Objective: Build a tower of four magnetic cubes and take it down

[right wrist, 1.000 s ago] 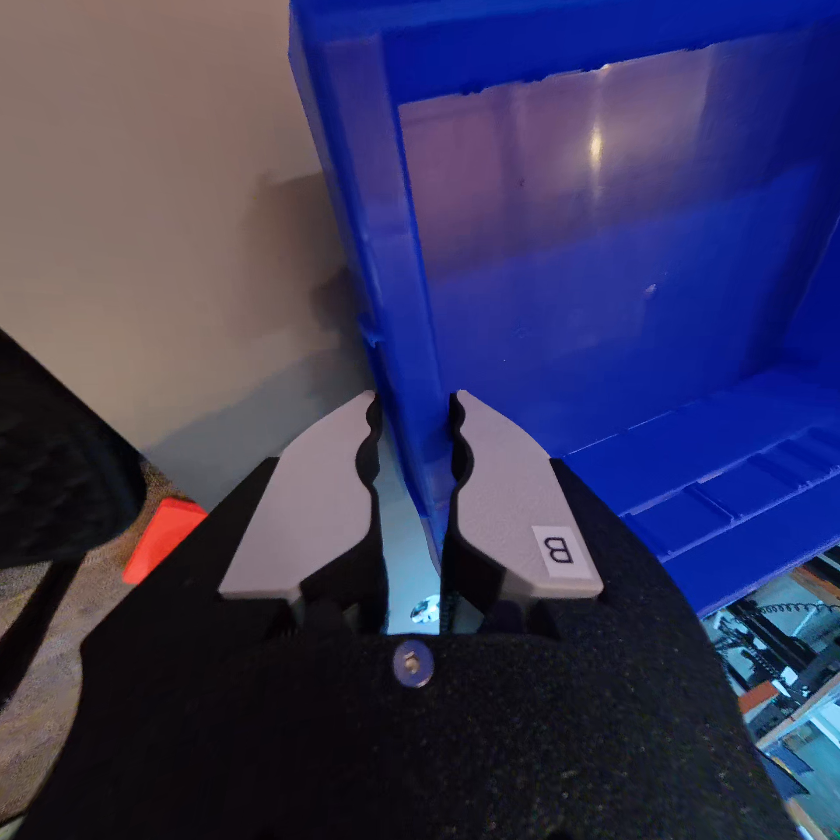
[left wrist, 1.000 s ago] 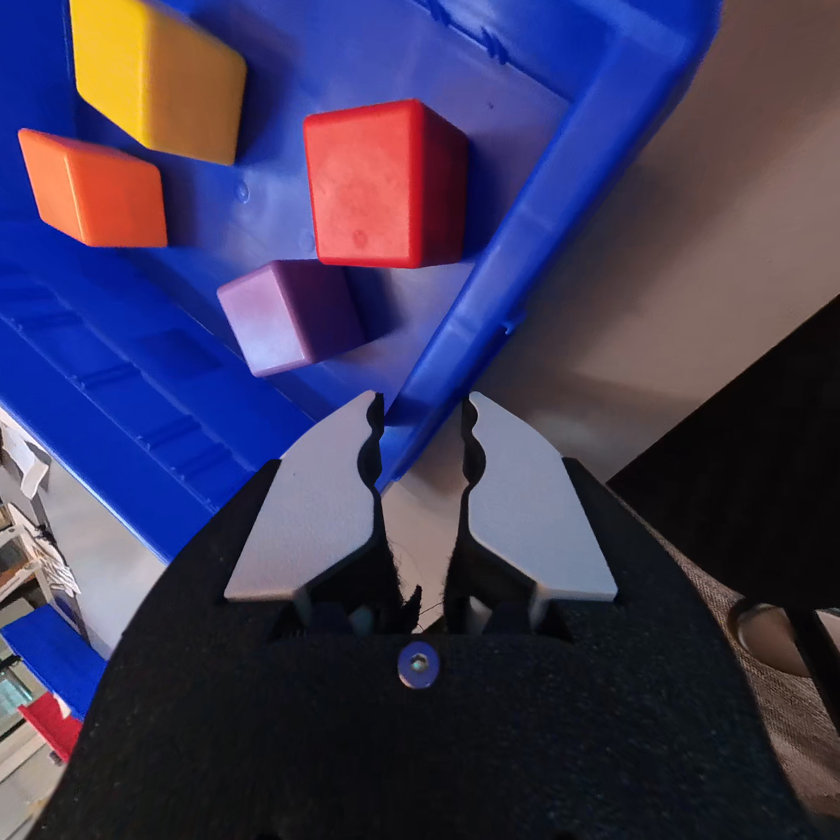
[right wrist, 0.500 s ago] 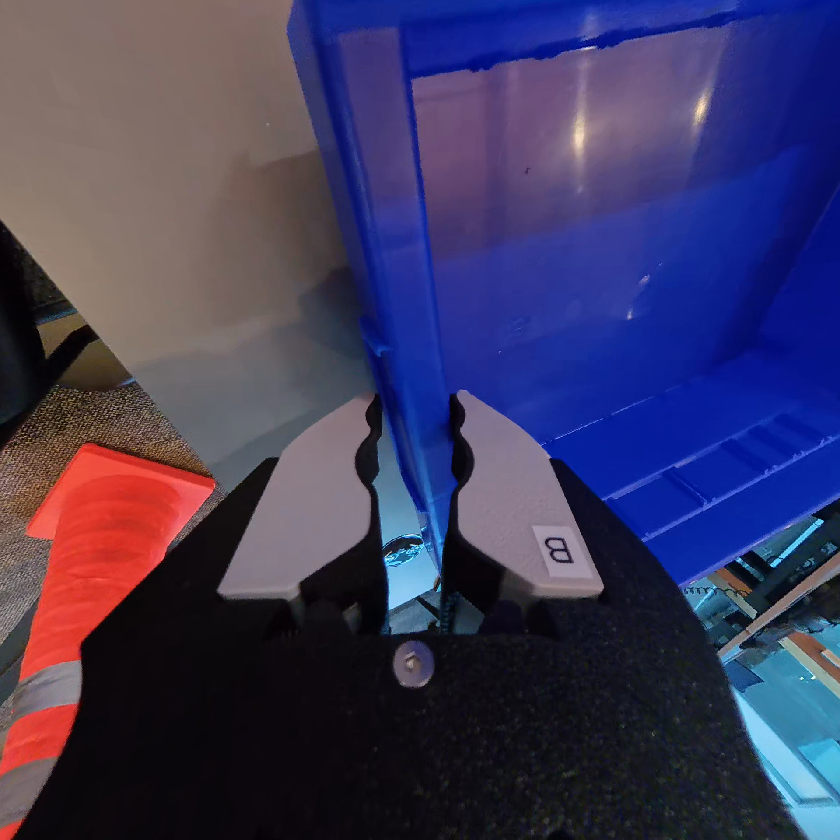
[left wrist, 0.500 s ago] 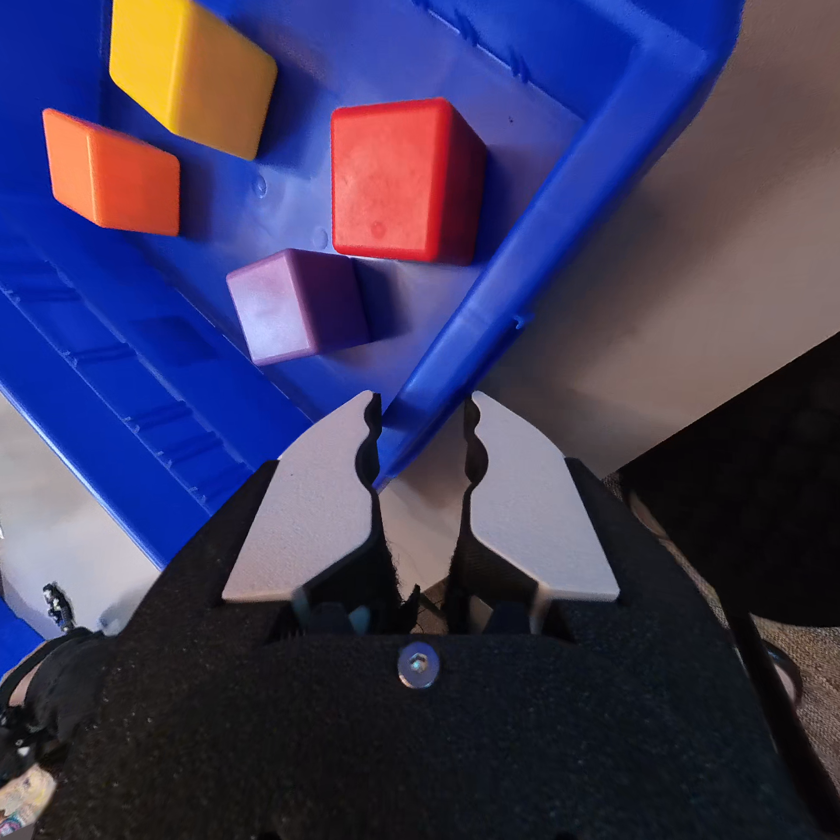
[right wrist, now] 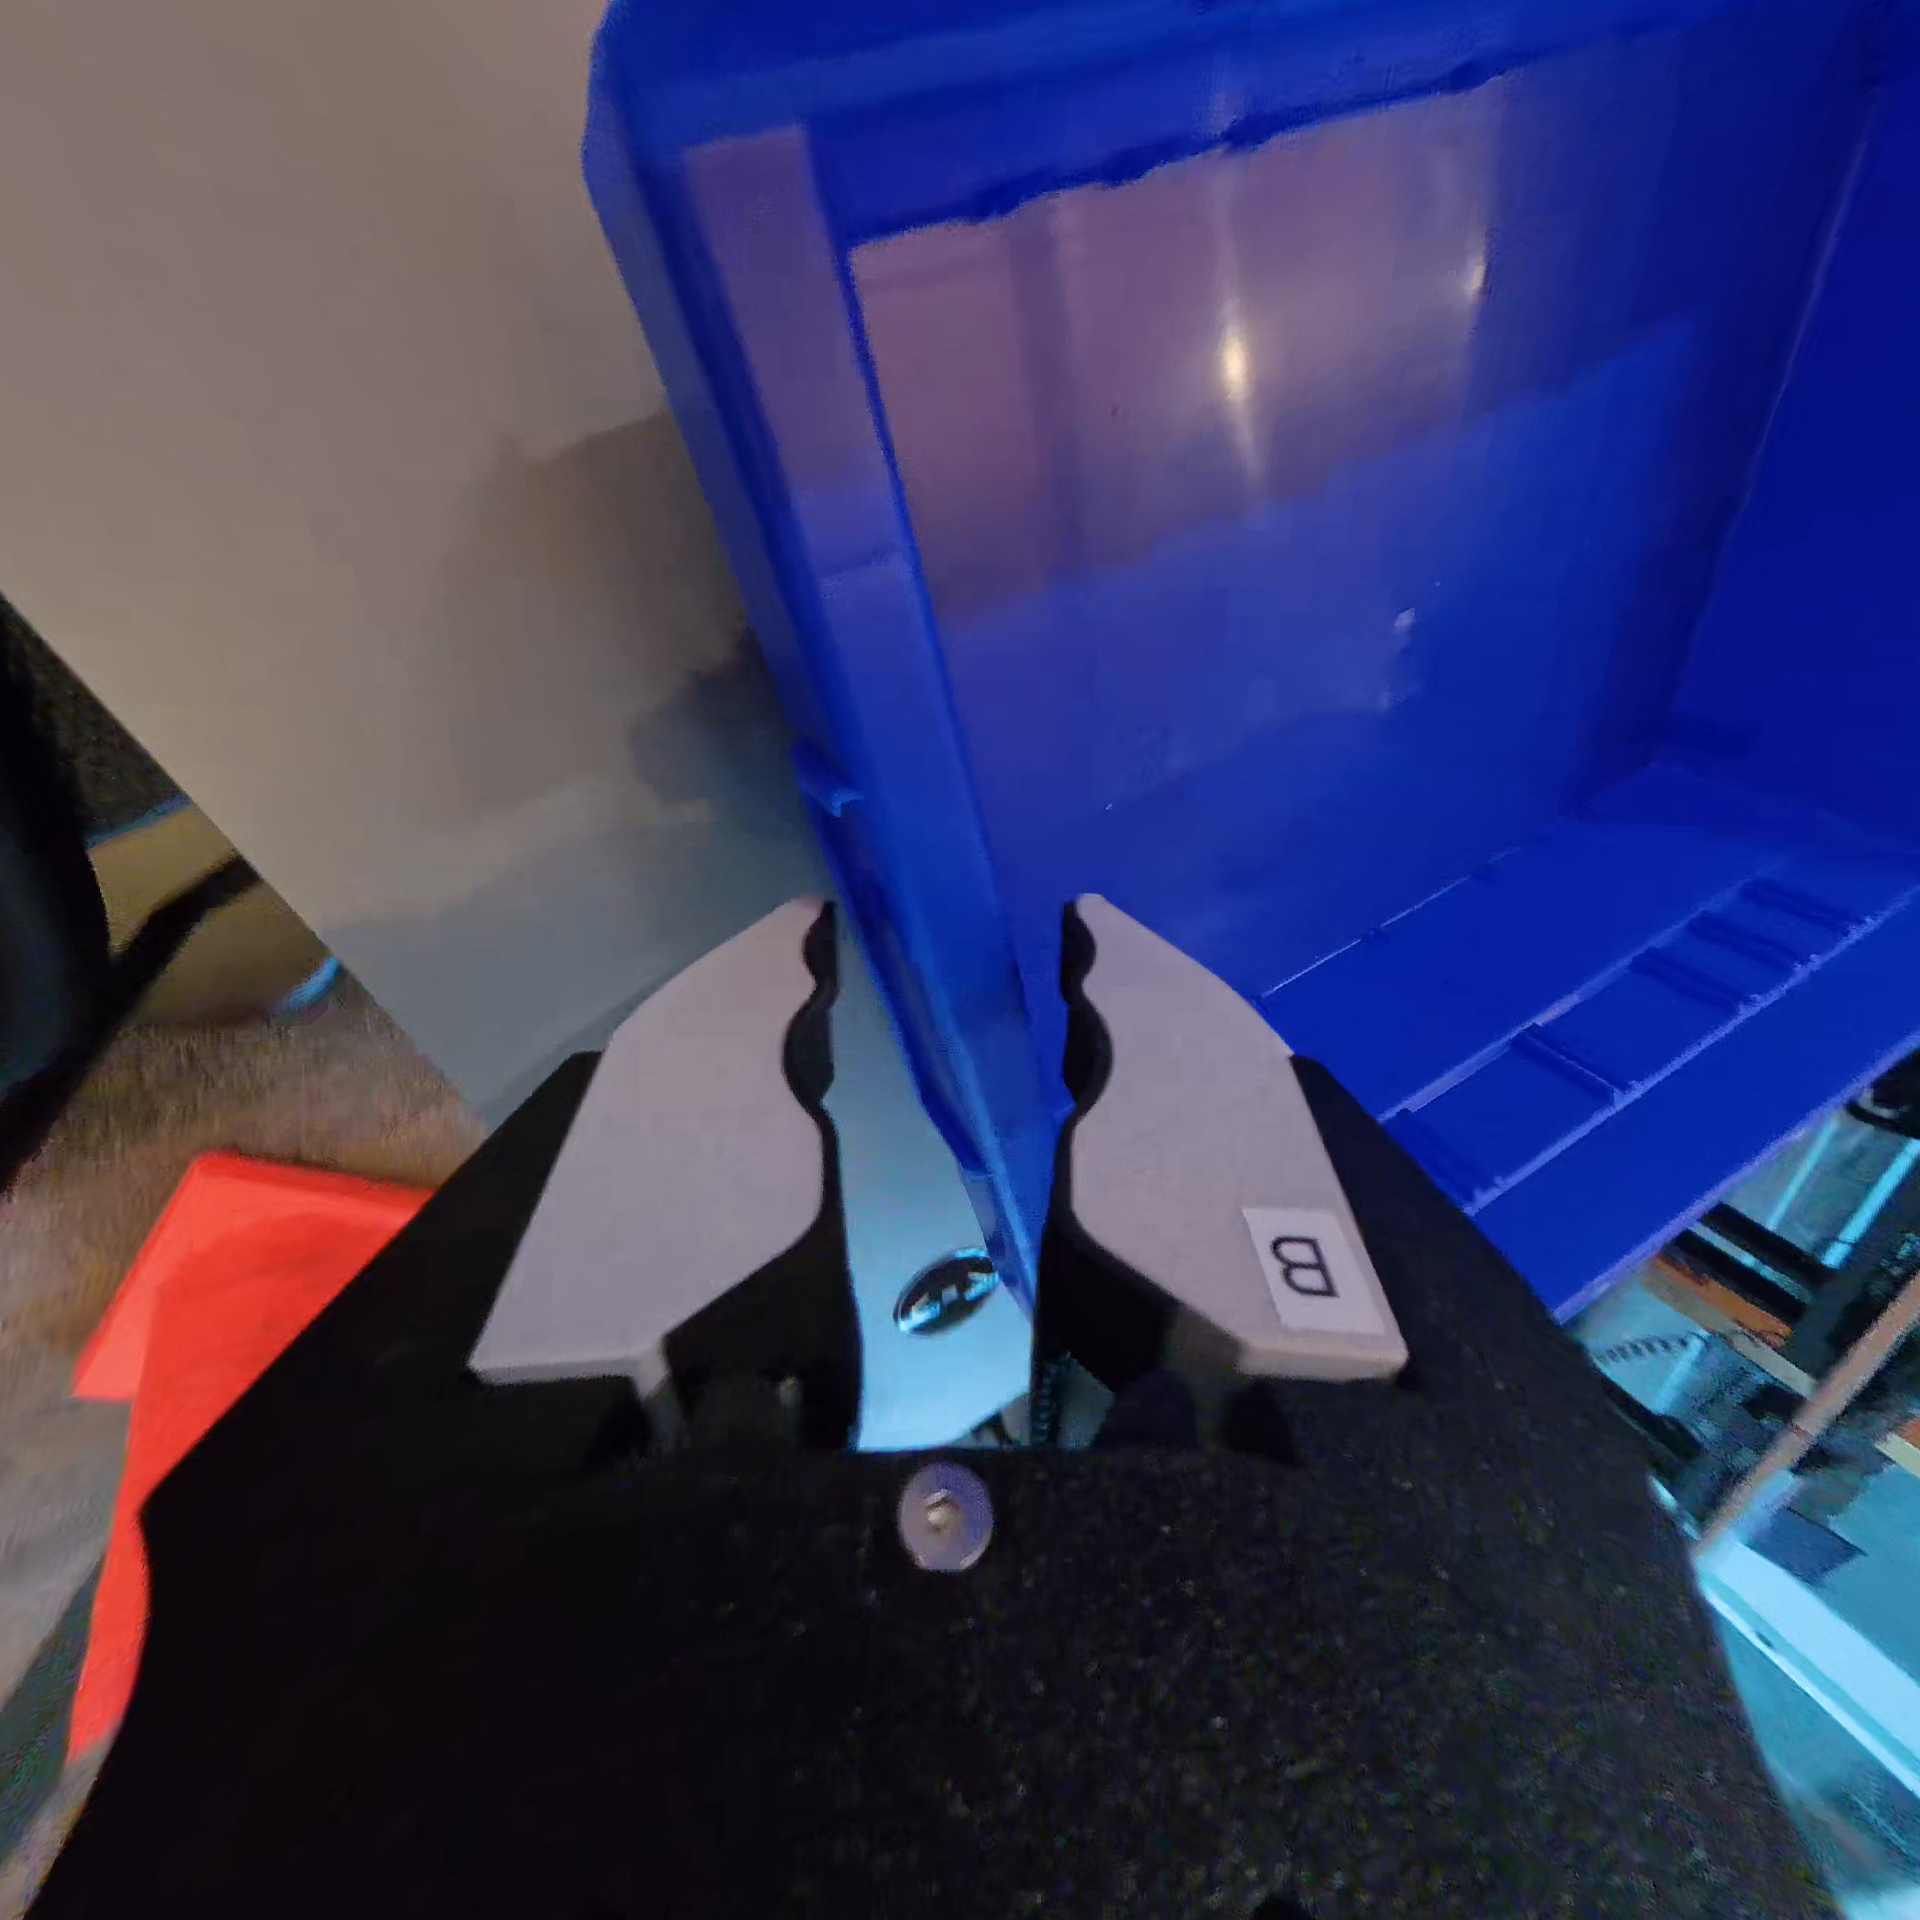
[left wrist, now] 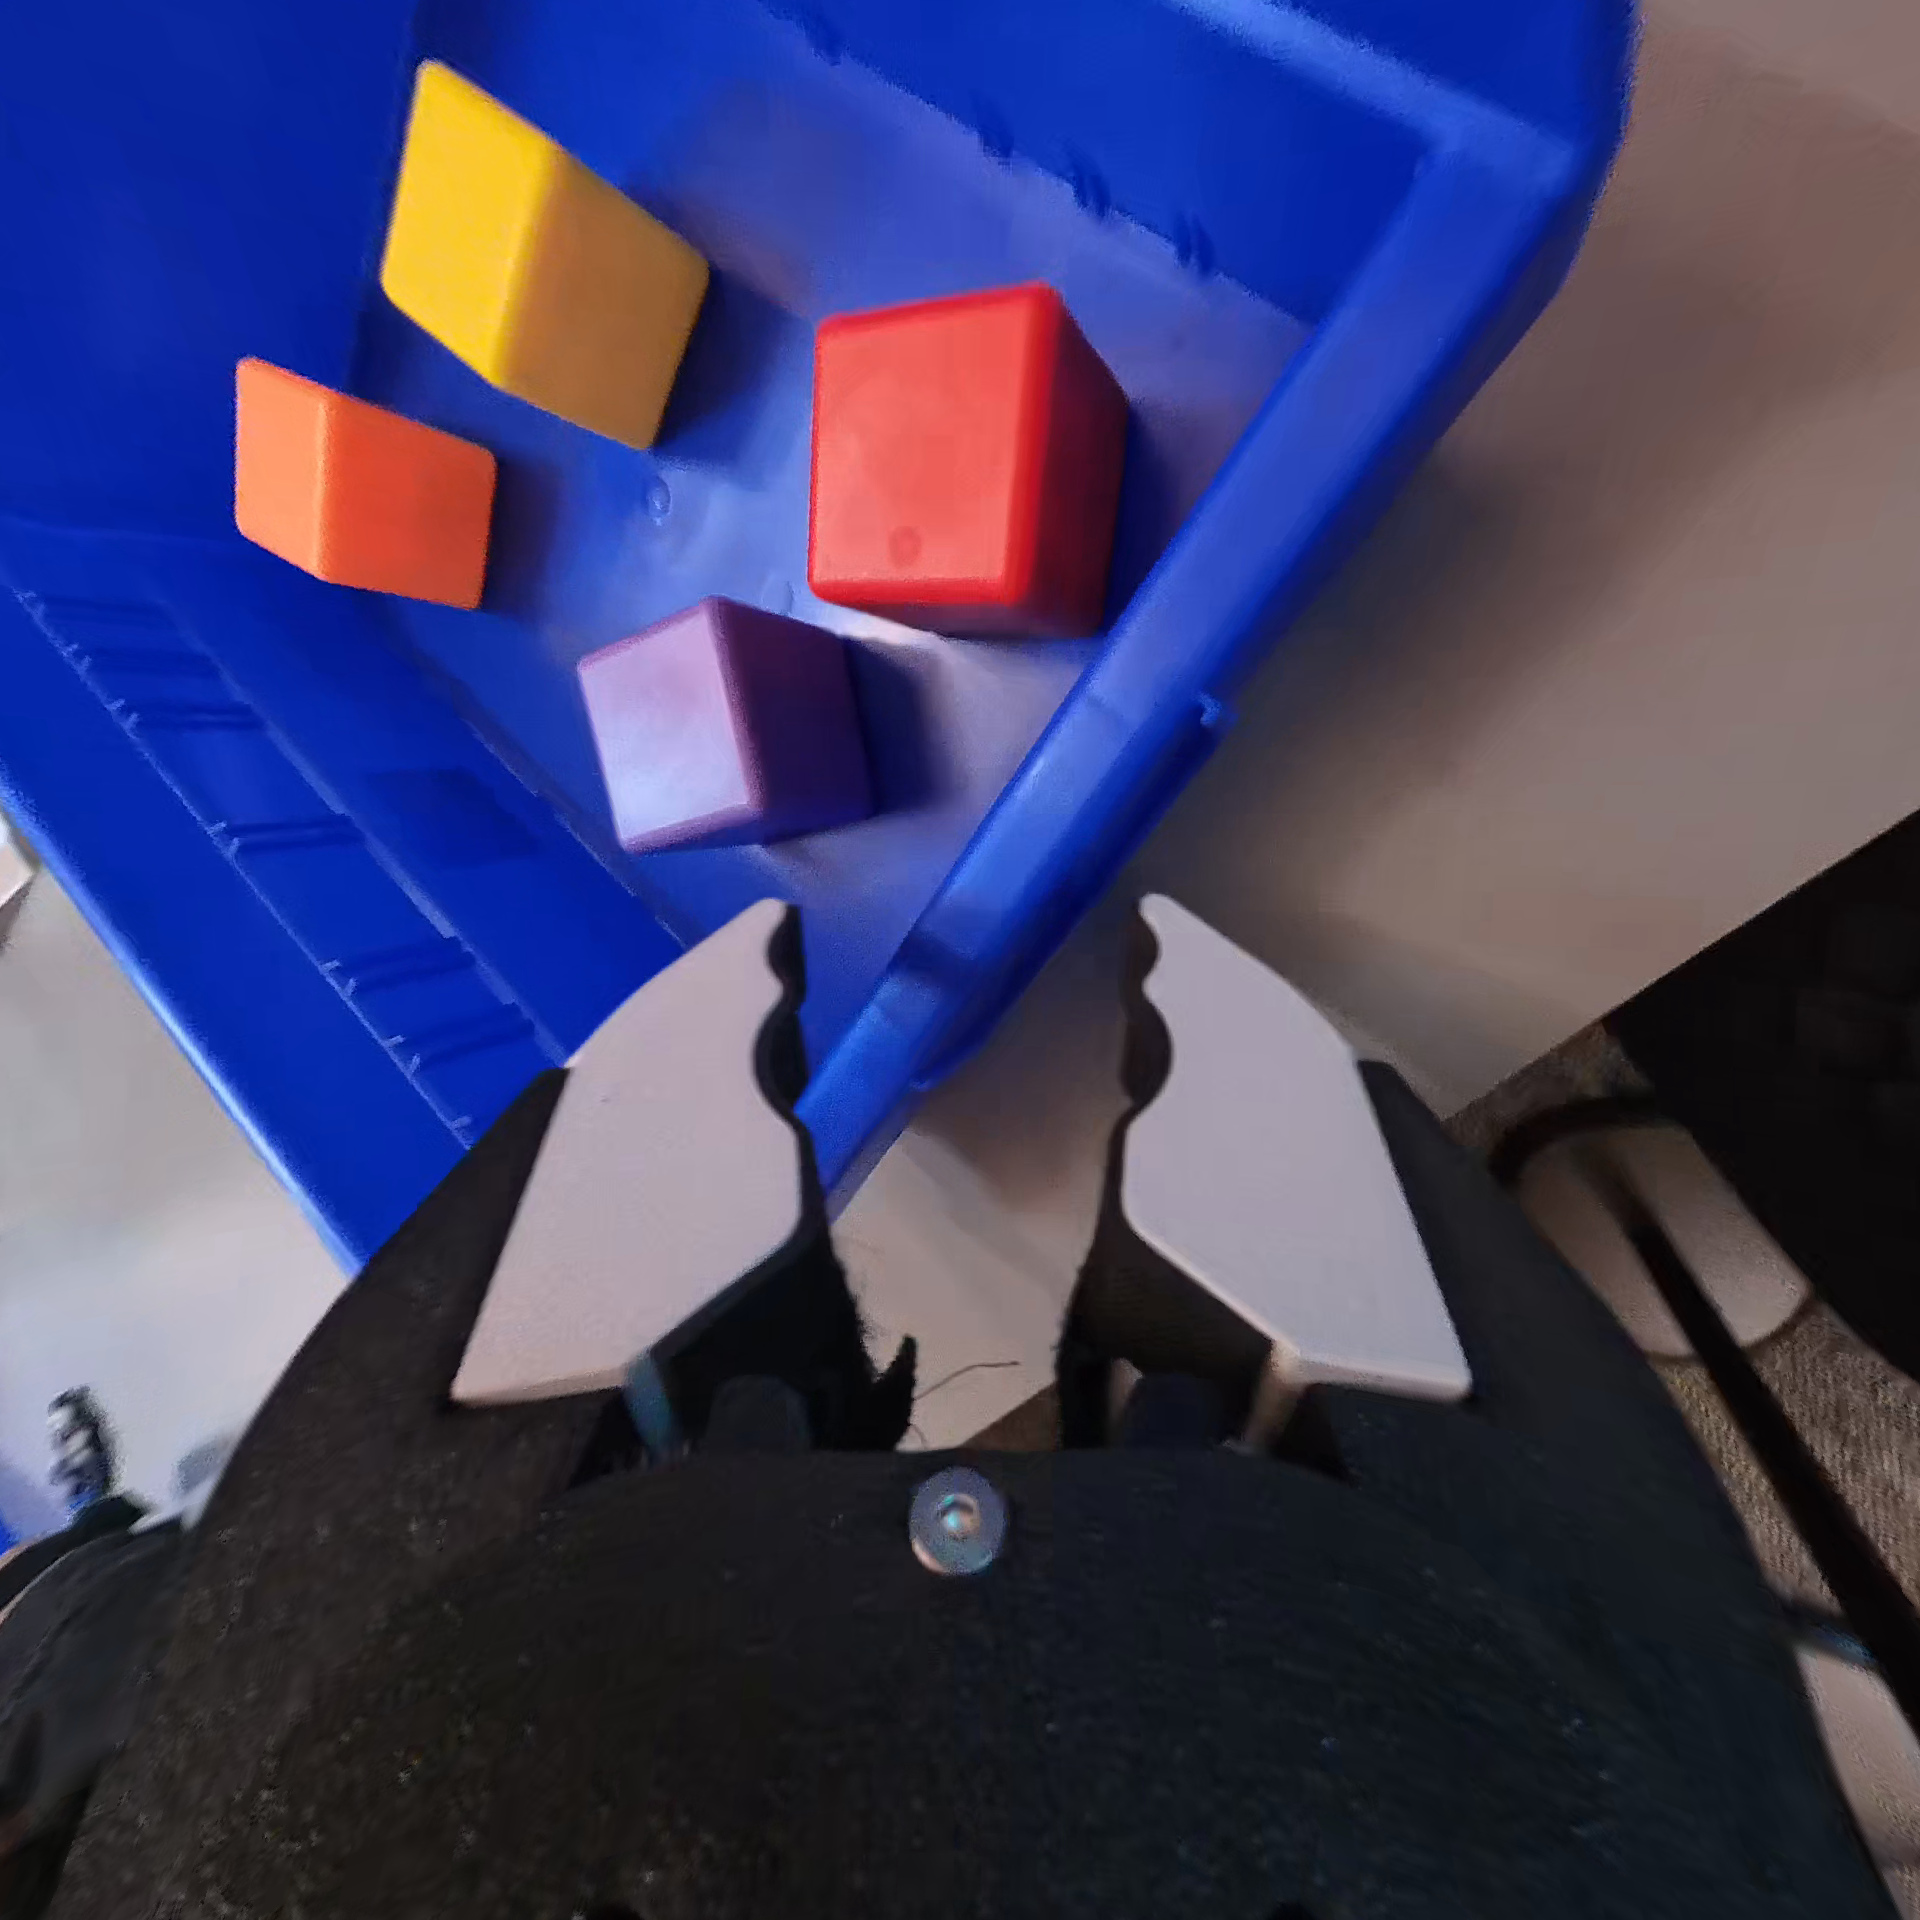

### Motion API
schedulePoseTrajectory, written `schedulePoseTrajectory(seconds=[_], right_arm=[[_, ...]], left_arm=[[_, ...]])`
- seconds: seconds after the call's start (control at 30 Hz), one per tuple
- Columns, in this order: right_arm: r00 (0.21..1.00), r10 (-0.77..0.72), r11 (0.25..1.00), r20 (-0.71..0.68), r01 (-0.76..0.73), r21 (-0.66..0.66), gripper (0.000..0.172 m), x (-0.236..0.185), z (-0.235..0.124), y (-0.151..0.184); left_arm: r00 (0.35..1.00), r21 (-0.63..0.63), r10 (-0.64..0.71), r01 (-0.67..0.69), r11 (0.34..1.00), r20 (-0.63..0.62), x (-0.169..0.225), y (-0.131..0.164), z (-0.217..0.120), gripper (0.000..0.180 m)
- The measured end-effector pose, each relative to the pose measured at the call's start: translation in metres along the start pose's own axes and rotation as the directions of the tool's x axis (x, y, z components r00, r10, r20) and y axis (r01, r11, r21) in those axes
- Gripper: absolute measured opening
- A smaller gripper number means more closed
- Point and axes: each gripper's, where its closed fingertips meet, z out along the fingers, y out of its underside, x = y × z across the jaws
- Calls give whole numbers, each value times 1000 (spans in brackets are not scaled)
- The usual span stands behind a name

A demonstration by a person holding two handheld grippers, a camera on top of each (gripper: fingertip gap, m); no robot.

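4 magnetic cubes loose on the floor of the blue bin, none stacked: yellow cube farthest in, orange cube beside it, red cube close to the side wall, purple cube nearest the fingers. Each apart from the others, probably so that magnets do not snap them together before stacking. Tower not begun, by the look of it.

Bin set on a pale table, its near rim running between the fingers of both tools. Left gripper spread wide across the rim corner, one finger against or just beside the wall, the other finger well clear of it on the table side: no clamp, nothing held. Right gripper likewise parted around the bin's side wall, a gap visible on the outer pad, so no hold there either. Likely a release of the bin, freeing both tools for the cubes.

Beyond the table edge, carpet and an orange-red cone low on the floor.
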Motion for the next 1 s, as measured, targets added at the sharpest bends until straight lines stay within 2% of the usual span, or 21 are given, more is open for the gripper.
schedulePoseTrajectory(seconds=[0.1, 0.13, 0.2, 0.23, 0.3, 0.37, 0.47, 0.53, 0.57, 0.63, 0.7, 0.73, 0.77, 0.8, 0.83, 0.87, 0.9, 0.97, 1.0], right_arm=[[989, 146, 977, -21, -141, 158, 78, 5, -17, -11], [980, 196, 956, -25, -185, 228, 84, 8, -25, -18], [952, 302, 885, -41, -264, 384, 106, 15, -45, -34], [934, 356, 836, -39, -299, 461, 120, 19, -56, -43], [895, 446, 723, -33, -338, 602, 148, 27, -79, -62], [867, 497, 574, -22, -310, 758, 148, 34, -107, -85], [849, 528, 265, -12, -152, 952, 148, 41, -164, -121], [841, 541, 74, -4, -43, 996, 147, 43, -200, -137], [833, 553, 17, 5, -17, 1000, 147, 44, -211, -142], [820, 573, -47, 12, 18, 999, 147, 46, -223, -151], [818, 574, -62, -18, 65, 996, 147, 43, -226, -161], [816, 575, -47, -51, 95, 994, 146, 40, -224, -166], [812, 575, -21, -99, 136, 990, 135, 37, -221, -169], [812, 566, 4, -145, 173, 985, 114, 33, -218, -173], [825, 539, 20, -169, 188, 982, 92, 27, -214, -177], [850, 500, 30, -168, 177, 984, 74, 20, -208, -182], [873, 463, 42, -153, 151, 988, 61, 15, -202, -187], [894, 434, 85, -112, 83, 993, 52, 11, -190, -191], [901, 425, 108, -82, 40, 993, 48, 9, -184, -192]], left_arm=[[999, 190, -49, 48, 981, 3, 1, -17, -18, 99], [997, 278, -72, 65, 959, 17, 1, -27, -27, 113], [989, 473, -138, 100, 875, 46, -2, -54, -52, 140], [984, 573, -173, 117, 811, 44, -3, -70, -66, 145], [973, 751, -232, 143, 644, 14, -2, -100, -100, 144], [961, 887, -278, 131, 442, -4, -2, -125, -136, 142], [946, 963, -316, 147, 224, -71, -1, -145, -175, 136], [940, 979, -318, 168, 119, -123, -2, -153, -192, 137], [934, 980, -325, 182, 82, -146, -5, -155, -198, 135], [896, 983, -414, 184, 12, -163, -21, -151, -205, 127], [828, 993, -549, 114, -26, -110, -42, -135, -209, 94], [795, 996, -601, 89, -21, -84, -50, -126, -208, 54], [779, 996, -623, 89, -3, -72, -54, -120, -204, 6], [785, 992, -616, 122, 44, -69, -56, -119, -194, 2], [815, 966, -574, 204, 159, -78, -54, -121, -174, 1], [872, 902, -474, 298, 312, -124, -43, -124, -149, 2], [903, 827, -388, 356, 436, -184, -32, -124, -130, 5], [919, 684, -330, 382, 622, -214, -26, -118, -100, 18], [934, 569, -270, 356, 742, -232, -17, -112, -84, 25]])
